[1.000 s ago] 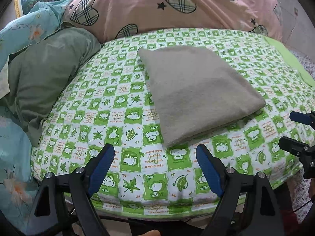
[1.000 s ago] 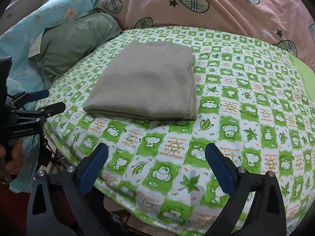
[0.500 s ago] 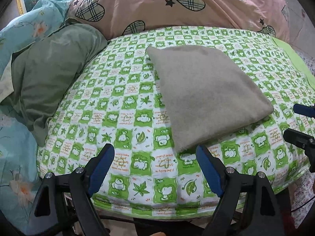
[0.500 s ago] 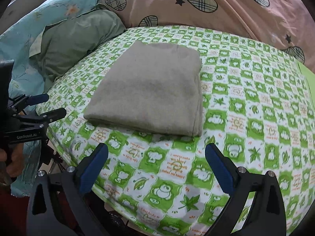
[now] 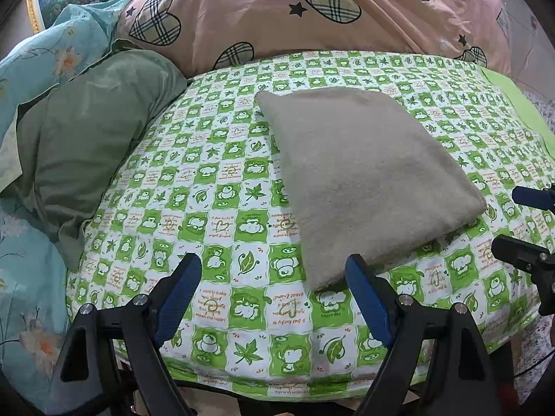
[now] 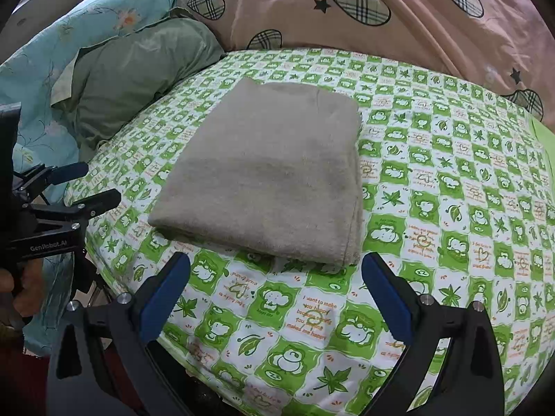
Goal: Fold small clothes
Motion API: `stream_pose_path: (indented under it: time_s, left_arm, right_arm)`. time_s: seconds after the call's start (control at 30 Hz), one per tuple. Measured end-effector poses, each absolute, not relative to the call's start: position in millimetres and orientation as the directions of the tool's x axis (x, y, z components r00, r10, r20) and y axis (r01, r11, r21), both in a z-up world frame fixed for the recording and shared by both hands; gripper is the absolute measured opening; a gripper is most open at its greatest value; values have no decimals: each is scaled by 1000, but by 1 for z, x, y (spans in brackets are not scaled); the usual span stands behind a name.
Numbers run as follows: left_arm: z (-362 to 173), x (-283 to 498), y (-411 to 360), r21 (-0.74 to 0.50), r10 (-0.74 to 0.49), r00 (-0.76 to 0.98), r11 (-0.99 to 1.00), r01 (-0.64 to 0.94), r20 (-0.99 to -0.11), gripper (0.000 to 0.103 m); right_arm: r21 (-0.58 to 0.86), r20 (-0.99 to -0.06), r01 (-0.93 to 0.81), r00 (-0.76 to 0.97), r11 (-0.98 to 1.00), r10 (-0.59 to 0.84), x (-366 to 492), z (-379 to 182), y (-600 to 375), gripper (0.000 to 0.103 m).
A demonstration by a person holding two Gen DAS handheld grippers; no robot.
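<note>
Beige, terry-looking cloth (image 5: 364,176), already folded into a flat rectangle, lies on the green-and-white checked sheet (image 5: 215,208) printed with frogs and leaves. In the left wrist view it runs from centre toward 4 o'clock, its near corner just past the right-hand fingertip. In the right wrist view the cloth (image 6: 270,180) sits at centre, layered edges showing along its side toward 3 o'clock, its near edge just beyond the fingertips.

Left gripper (image 5: 274,274): jaws wide apart, blue pads, nothing between them. It hangs over the sheet's near edge at 6 o'clock; contact with the cloth cannot be told. The same tool shows in the right wrist view at 9 o'clock (image 6: 83,187), off the bed's edge, with a hand partly visible on its handle.

Right gripper (image 6: 275,270): jaws likewise spread, empty, over the sheet at 6 o'clock, short of the cloth's near edge. Seen from the left wrist view it pokes in at 3 o'clock (image 5: 517,222), fingers apart, beside the cloth's near right corner.

Surroundings: pink quilt (image 5: 312,10) with plaid hearts at 12 o'clock; dull green pillow (image 5: 86,138) at 9 to 10 o'clock; teal floral bedding (image 5: 45,55) beyond it.
</note>
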State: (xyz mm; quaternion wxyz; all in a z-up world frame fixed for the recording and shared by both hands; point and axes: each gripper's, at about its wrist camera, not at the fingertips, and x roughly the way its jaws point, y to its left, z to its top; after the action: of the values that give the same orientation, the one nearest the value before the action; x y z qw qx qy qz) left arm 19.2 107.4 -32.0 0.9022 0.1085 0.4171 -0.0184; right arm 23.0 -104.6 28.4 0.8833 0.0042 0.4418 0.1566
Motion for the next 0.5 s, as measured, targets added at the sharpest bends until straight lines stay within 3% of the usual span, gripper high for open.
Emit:
stream_pose_path:
  time_s: [0.5]
  left_arm:
    - [-28,36,105,145,37,648,983,114,-760,85]
  right_arm:
    - [154,-783,-266,555,951,282,46,31,-106,99]
